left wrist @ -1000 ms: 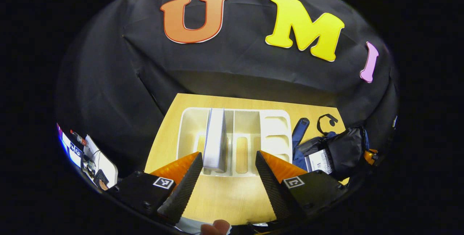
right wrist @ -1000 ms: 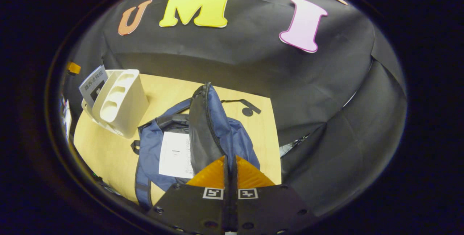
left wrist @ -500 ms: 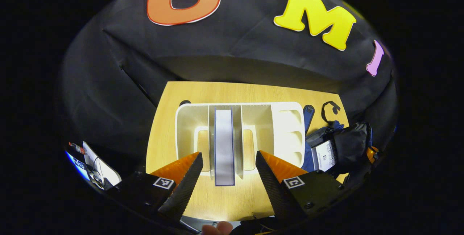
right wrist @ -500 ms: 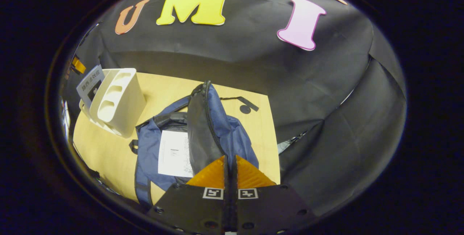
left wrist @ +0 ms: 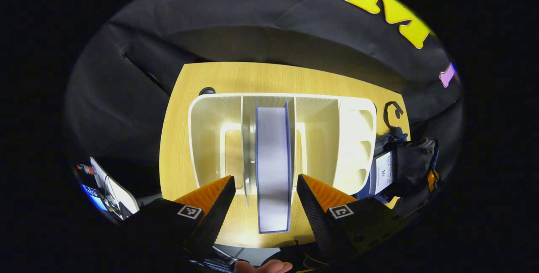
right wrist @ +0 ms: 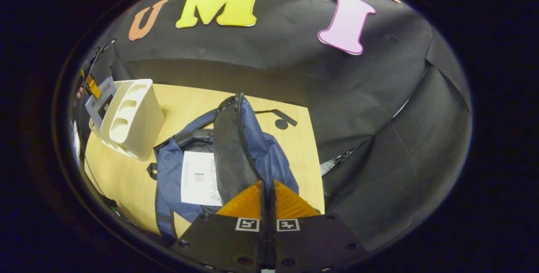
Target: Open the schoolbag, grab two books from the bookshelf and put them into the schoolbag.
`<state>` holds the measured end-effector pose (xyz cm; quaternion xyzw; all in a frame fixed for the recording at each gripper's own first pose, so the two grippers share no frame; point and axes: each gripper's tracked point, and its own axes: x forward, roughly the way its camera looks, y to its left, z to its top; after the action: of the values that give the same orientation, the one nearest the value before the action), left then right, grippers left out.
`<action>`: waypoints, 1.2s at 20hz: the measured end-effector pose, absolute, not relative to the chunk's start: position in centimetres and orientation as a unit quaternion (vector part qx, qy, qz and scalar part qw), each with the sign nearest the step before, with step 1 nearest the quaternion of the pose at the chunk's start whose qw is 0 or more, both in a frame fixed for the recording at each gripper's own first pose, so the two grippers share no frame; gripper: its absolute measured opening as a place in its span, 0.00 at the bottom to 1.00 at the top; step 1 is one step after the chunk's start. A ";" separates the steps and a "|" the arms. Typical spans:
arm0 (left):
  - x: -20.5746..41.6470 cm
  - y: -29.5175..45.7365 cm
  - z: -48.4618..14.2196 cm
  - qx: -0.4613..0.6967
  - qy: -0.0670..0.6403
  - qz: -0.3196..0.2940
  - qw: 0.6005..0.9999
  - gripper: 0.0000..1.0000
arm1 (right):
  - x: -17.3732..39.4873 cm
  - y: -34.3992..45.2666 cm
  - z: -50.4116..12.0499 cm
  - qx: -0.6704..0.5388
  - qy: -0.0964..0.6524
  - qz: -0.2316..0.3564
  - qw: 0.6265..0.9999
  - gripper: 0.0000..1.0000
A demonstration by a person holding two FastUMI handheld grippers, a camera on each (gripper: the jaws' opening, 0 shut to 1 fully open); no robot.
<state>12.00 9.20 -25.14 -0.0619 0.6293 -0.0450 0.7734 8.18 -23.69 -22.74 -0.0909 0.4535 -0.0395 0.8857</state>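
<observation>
My left hand-held gripper [left wrist: 264, 199] has closed in, spread wide astride the book [left wrist: 273, 161] at frame centre in the bookshelf [left wrist: 202, 138], while my right hand-held gripper [right wrist: 267, 197], pinched on the flap [right wrist: 229, 155], keeps the schoolbag [right wrist: 168, 172] open at centre.

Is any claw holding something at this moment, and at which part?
The right claw is shut on the schoolbag, pinching its raised flap. The left claw is open around the book, not gripping it.

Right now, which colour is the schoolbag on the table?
The schoolbag is navy blue with a black lining; the right gripper view shows it best.
</observation>
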 end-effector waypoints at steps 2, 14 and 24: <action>12.0 9.0 -25.7 -0.062 0.638 -0.050 0.766 0.95 | 8.2 -23.7 -22.8 -0.091 0.455 -0.040 0.885 0.00; 12.0 9.2 -27.7 -0.062 0.676 -0.038 0.734 0.67 | 8.3 -23.9 -23.0 -0.087 0.456 -0.041 0.885 0.00; 10.4 10.5 -25.4 -0.053 0.680 -0.008 0.731 0.43 | 8.3 -24.1 -23.1 -0.081 0.450 -0.034 0.889 0.00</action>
<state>10.42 10.52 -25.37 -0.0532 0.6802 -0.0079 0.7310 8.33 -24.06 -23.15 -0.0808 0.4504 -0.0337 0.8885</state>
